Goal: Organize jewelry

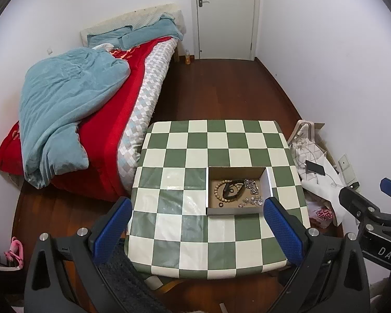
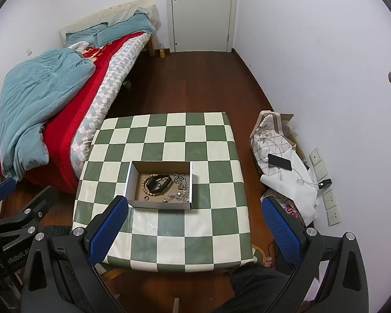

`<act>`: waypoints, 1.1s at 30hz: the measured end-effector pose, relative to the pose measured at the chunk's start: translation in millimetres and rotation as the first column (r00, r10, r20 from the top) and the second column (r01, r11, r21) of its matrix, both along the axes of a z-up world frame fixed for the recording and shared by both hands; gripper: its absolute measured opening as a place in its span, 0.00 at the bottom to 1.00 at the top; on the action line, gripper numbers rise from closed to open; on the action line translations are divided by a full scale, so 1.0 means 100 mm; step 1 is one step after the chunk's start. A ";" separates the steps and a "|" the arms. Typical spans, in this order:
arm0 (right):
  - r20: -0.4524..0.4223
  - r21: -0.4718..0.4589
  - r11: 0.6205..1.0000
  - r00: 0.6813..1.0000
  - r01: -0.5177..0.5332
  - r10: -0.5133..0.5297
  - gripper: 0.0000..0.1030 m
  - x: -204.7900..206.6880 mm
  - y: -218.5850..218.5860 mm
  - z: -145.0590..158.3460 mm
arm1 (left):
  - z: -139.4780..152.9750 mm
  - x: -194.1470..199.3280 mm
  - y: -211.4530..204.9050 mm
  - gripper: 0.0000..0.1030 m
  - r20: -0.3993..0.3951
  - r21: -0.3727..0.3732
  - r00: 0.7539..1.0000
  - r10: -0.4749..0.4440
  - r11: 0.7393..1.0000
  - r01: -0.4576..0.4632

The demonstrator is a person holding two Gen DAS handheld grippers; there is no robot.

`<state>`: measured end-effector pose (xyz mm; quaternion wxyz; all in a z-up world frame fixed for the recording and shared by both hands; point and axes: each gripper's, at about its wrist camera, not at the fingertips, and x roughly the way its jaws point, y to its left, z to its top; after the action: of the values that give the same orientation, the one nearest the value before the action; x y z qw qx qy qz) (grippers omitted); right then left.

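An open cardboard box [image 1: 269, 182] [image 2: 129, 174] stands on the green and white checked table [image 1: 190, 237] [image 2: 185, 140]. In it lie a wooden bead bracelet [image 1: 217, 186] [image 2: 143, 184], a black band [image 1: 234, 188] [image 2: 157, 182], silver chains [image 1: 251, 185] [image 2: 181, 181] and small rings [image 1: 220, 205] [image 2: 146, 197]. My left gripper [image 1: 196, 232] is open and empty, held high above the table's near edge. My right gripper [image 2: 195, 229] is open and empty, also high above the near edge, right of the box. The right gripper also shows at the right of the left wrist view [image 1: 362, 195].
A bed [image 1: 91, 120] [image 2: 52, 109] with a teal blanket and red cover lies left of the table. A white cloth with a phone [image 1: 315, 168] [image 2: 279, 162], a charger cable and wall sockets sit on the floor at the right. A white door [image 1: 225, 15] [image 2: 202, 10] stands behind.
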<state>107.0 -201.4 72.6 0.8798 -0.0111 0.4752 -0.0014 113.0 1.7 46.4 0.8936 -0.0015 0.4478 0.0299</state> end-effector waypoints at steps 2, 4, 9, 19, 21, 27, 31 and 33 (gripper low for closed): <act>0.003 0.001 1.000 1.000 0.001 -0.001 1.00 -0.01 -0.01 0.00 | 0.01 -0.01 -0.01 1.00 0.001 0.002 1.000 0.000 1.000 0.000; 0.003 0.001 1.000 1.000 0.001 -0.001 1.00 0.00 -0.02 0.02 | 0.02 -0.02 -0.01 1.00 0.002 0.001 1.000 0.000 1.000 0.000; 0.003 0.002 1.000 1.000 0.002 -0.002 1.00 0.00 -0.02 0.01 | 0.03 -0.02 -0.02 1.00 0.007 0.000 1.000 0.002 1.000 -0.002; 0.008 0.002 1.000 1.000 0.002 -0.002 1.00 0.00 -0.03 0.05 | 0.08 -0.04 -0.03 1.00 0.019 0.000 1.000 0.006 1.000 -0.006; 0.007 0.004 1.000 1.000 0.002 -0.002 1.00 0.00 -0.04 0.05 | 0.09 -0.05 -0.02 1.00 0.021 -0.001 1.000 0.004 1.000 -0.004; 0.013 0.002 1.000 1.000 0.004 -0.004 1.00 0.01 -0.05 0.09 | 0.11 -0.07 -0.02 1.00 0.025 -0.002 1.000 0.002 1.000 -0.002; 0.015 0.002 1.000 1.000 0.006 -0.006 1.00 0.02 -0.05 0.12 | 0.12 -0.07 -0.03 1.00 0.030 -0.002 1.000 0.006 1.000 -0.006; 0.014 0.003 1.000 1.000 0.005 -0.005 1.00 0.02 -0.05 0.12 | 0.12 -0.08 -0.03 1.00 0.030 -0.003 1.000 0.005 1.000 -0.005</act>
<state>108.6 -206.6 84.9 0.8832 -0.0084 0.4690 -0.0029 105.5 -1.2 58.7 0.9002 -0.0046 0.4344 0.0316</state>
